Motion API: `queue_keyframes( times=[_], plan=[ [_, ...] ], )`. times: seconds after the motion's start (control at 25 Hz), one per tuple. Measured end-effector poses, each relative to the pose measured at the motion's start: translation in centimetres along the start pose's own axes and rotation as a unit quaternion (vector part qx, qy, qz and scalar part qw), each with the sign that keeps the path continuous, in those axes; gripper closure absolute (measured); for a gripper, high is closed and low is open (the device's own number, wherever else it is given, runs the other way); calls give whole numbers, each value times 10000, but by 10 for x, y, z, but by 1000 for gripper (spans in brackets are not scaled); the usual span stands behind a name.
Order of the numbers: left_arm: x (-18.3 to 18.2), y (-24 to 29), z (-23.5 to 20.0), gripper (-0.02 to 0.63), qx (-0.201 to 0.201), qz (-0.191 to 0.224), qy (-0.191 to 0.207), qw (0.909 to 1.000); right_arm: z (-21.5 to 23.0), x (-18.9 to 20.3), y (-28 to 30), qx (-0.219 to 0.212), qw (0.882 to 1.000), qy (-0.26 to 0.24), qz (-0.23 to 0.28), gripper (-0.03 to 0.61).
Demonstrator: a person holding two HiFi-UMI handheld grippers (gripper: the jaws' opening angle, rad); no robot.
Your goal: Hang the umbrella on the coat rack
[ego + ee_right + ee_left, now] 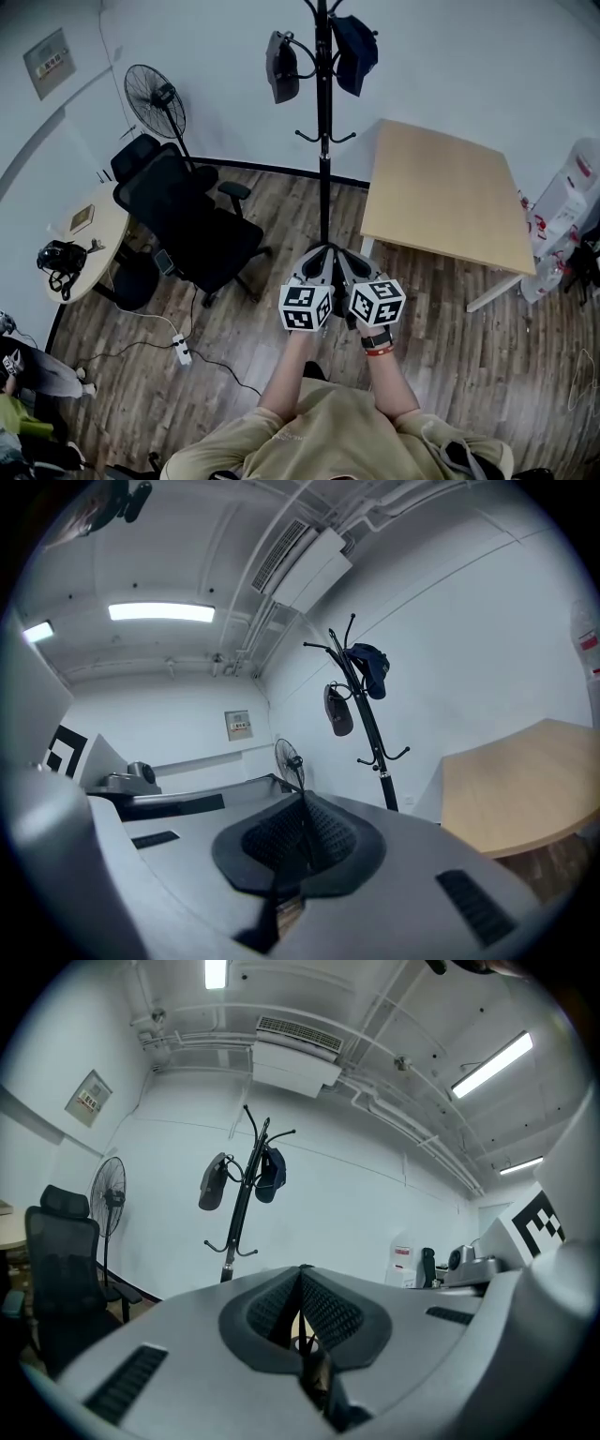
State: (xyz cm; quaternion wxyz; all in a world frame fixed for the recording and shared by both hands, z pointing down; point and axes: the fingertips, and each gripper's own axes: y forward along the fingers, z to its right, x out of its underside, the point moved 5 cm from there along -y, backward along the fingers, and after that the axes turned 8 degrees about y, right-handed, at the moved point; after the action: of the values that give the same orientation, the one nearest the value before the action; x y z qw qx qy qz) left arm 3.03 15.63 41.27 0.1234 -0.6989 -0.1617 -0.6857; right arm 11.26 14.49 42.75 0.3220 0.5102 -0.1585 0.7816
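Note:
A black coat rack [323,141] stands against the white wall ahead of me. A dark grey folded umbrella [281,66] hangs from a hook on its left side, and a navy cap [354,52] hangs on its right. The left gripper view shows the rack [242,1206], the umbrella [214,1182] and the cap [270,1174] well ahead of the jaws. The same rack [367,719] shows in the right gripper view. My left gripper [319,257] and right gripper [349,259] are held side by side low in front of the rack's base. Both are shut with nothing between them.
A light wooden table [441,187] stands right of the rack. A black office chair [187,220] and a standing fan [155,98] are to the left, beside a round table [94,234]. A power strip [181,349] and its cable lie on the wood floor.

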Motion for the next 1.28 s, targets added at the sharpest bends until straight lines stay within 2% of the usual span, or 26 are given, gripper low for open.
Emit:
queue_keyframes(
  times=[0.28, 0.56, 0.76, 0.96, 1.28],
  plan=[
    [0, 39, -22, 592, 11, 40, -33, 10000, 24, -11, 36, -20, 10000, 26, -25, 563],
    [-8, 113, -85, 591, 68, 247, -78, 9996, 53, -42, 124, 109, 9999, -109, 45, 563],
    [-35, 154, -139, 591, 88, 371, -99, 9992, 54, -66, 189, -16, 9998, -195, 56, 563],
    [-42, 198, -174, 591, 276, 324, -110, 9990, 75, -87, 237, 159, 9996, -170, 144, 563],
    [-31, 257, -216, 591, 673, 278, -29, 9973, 110, -93, 298, 485, 9978, -40, 458, 563]
  ],
)
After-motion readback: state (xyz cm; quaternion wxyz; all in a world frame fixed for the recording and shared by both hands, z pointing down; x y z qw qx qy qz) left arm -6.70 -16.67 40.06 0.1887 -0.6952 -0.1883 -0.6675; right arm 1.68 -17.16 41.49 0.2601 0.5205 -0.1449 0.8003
